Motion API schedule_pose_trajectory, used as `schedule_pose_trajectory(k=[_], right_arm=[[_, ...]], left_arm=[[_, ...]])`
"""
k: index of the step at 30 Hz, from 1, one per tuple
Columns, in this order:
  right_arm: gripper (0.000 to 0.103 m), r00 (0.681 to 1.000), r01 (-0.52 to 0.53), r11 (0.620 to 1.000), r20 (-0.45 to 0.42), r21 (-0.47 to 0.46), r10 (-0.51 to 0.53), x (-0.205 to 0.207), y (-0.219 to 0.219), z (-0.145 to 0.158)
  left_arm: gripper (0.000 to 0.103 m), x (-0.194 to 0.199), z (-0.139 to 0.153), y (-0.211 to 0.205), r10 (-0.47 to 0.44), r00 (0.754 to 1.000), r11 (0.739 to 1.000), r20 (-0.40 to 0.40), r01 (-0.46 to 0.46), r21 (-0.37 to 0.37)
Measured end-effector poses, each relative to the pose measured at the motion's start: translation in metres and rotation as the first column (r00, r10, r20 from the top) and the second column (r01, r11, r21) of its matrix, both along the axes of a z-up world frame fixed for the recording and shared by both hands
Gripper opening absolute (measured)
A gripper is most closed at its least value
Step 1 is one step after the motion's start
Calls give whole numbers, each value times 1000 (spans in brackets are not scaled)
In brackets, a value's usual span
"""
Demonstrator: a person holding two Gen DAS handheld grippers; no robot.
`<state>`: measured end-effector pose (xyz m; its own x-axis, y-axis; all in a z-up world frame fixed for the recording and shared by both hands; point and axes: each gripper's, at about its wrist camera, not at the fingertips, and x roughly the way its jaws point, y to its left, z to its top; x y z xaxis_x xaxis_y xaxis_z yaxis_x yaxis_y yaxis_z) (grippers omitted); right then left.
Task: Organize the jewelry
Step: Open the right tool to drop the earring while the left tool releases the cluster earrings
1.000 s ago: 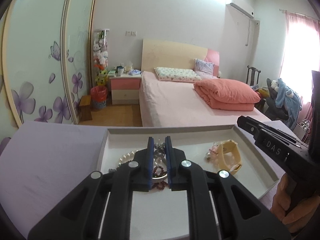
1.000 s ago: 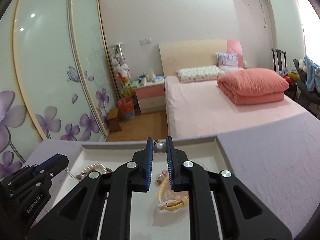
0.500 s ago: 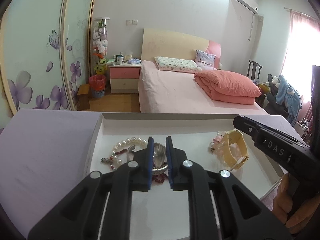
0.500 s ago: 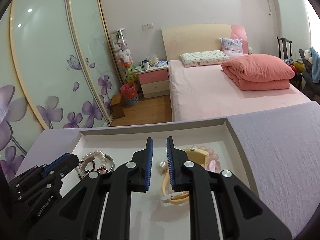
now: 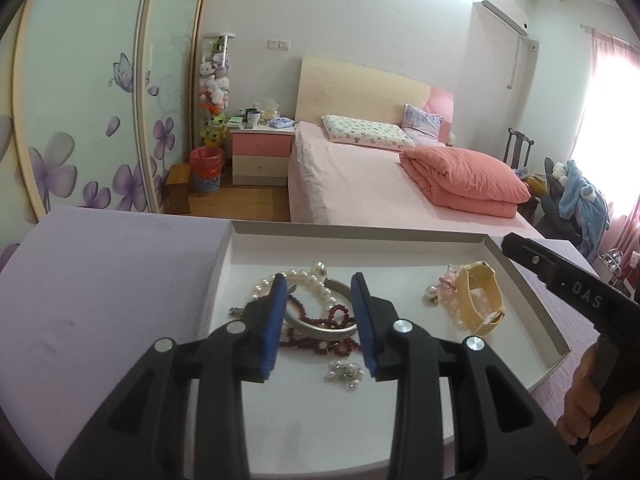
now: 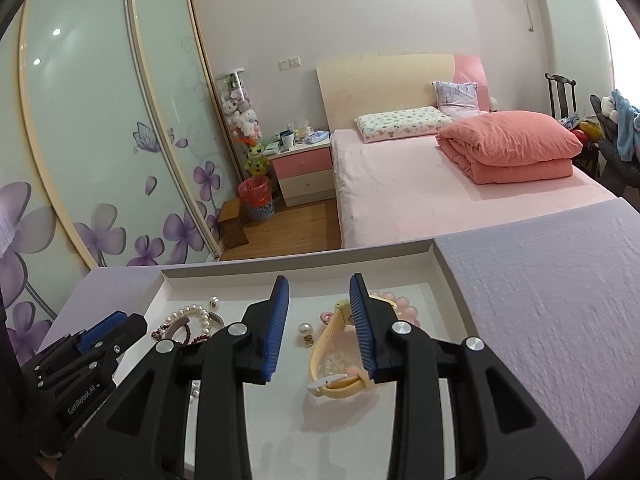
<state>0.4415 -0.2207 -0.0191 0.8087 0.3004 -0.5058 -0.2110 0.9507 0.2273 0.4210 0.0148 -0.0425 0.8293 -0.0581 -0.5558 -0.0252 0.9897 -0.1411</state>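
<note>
Both grippers, left point(image 5: 319, 322) and right point(image 6: 319, 322), are opening over the tray point(image 5: 520, 280), gripping nothing. Beads point(image 5: 340, 314), pearls point(image 5: 316, 286) and bangle point(image 5: 320, 330) lie tangled; we'd likely drag neighbours. Watch point(image 6: 340, 360) sits separately.
</note>
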Motion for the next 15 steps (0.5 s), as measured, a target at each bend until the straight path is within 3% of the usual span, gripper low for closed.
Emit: schedule_pose_trajectory(k=[15], right_arm=[[34, 999, -27, 1000, 22, -14, 27, -38, -10, 3]], left_arm=[[46, -39, 10, -1, 14, 999, 1000, 40, -15, 20]])
